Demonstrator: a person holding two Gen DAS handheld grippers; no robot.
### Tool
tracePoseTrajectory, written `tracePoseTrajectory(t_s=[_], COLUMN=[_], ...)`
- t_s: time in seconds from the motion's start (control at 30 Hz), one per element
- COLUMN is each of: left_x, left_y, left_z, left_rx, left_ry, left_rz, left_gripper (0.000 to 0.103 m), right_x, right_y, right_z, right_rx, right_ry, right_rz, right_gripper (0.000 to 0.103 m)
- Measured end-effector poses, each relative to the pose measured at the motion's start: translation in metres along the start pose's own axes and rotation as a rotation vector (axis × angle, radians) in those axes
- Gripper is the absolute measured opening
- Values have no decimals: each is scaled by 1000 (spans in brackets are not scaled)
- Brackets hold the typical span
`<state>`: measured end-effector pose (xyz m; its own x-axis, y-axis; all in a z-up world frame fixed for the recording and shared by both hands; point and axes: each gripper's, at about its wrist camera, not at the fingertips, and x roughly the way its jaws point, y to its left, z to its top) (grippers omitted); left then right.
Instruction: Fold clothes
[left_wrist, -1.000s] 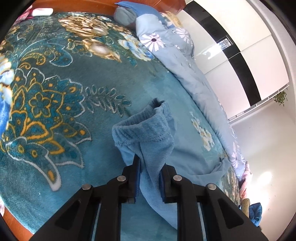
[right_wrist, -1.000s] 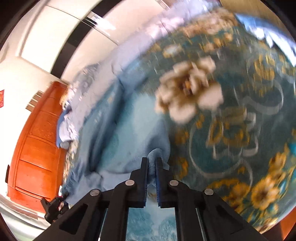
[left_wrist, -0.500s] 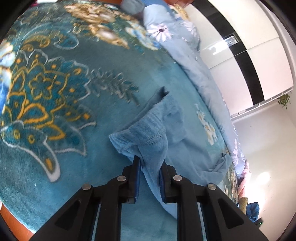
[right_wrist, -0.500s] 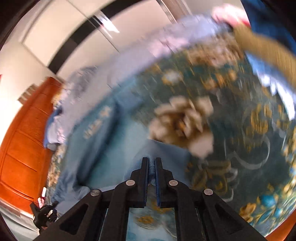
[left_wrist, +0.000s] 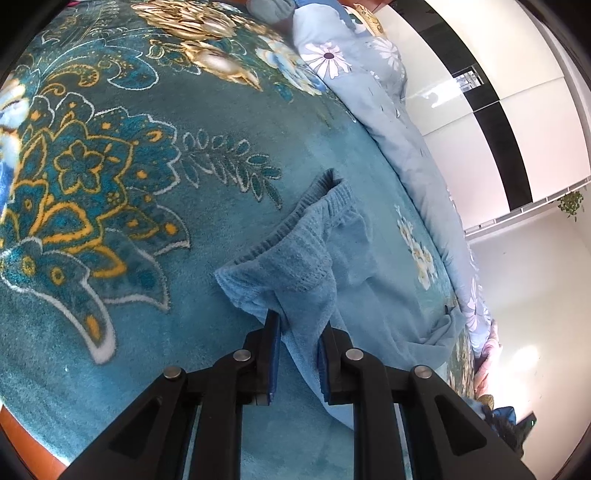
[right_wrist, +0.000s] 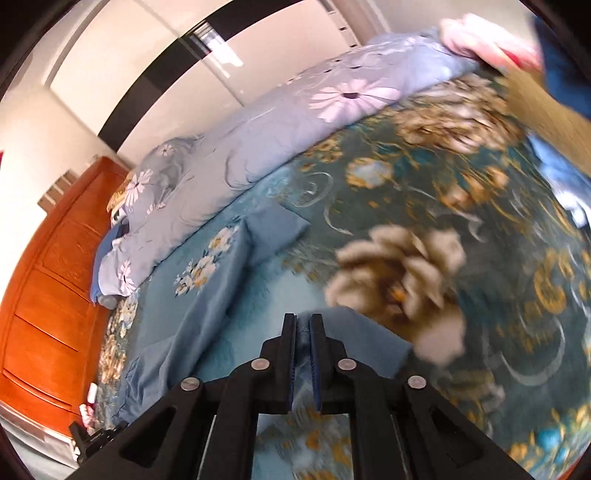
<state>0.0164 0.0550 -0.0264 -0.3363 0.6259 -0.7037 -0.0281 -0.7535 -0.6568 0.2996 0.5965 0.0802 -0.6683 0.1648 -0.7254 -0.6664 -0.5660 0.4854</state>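
A light blue fleece pair of trousers (left_wrist: 314, 266) lies on the teal flowered blanket (left_wrist: 110, 184), its ribbed waistband bunched up. My left gripper (left_wrist: 298, 325) is shut on a fold of the trousers just below the waistband. In the right wrist view my right gripper (right_wrist: 303, 325) is shut on another part of the same blue cloth (right_wrist: 354, 332), which spreads under and to the right of the fingers. A trouser leg (right_wrist: 207, 291) with a flower print lies flat toward the left.
A pale blue daisy-print duvet (right_wrist: 277, 122) lies rolled along the far side of the bed. An orange wooden headboard (right_wrist: 48, 280) stands at the left. Pink and dark clothes (right_wrist: 491, 40) lie at the top right. White wardrobe doors (left_wrist: 498, 110) stand behind.
My right gripper has swung with the cloth, so more of the bed and duvet shows. My left gripper keeps its hold and the waistband has shifted slightly away.
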Motion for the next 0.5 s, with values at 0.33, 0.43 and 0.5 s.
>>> tracePoseTrajectory(t_s=[0.33, 0.43, 0.5], left_x=[2, 5, 7], left_y=[0, 1, 1], left_z=[0, 1, 2], left_rx=[-9, -10, -14], left_ry=[11, 15, 16], left_rz=[-3, 1, -1], left_gripper=[19, 19, 19], right_x=[49, 23, 8], right_y=[17, 15, 7], right_z=[24, 26, 16], right_rx=[-107, -128, -153], right_ry=[68, 0, -2], right_rz=[-88, -53, -57], right_gripper=[32, 50, 53])
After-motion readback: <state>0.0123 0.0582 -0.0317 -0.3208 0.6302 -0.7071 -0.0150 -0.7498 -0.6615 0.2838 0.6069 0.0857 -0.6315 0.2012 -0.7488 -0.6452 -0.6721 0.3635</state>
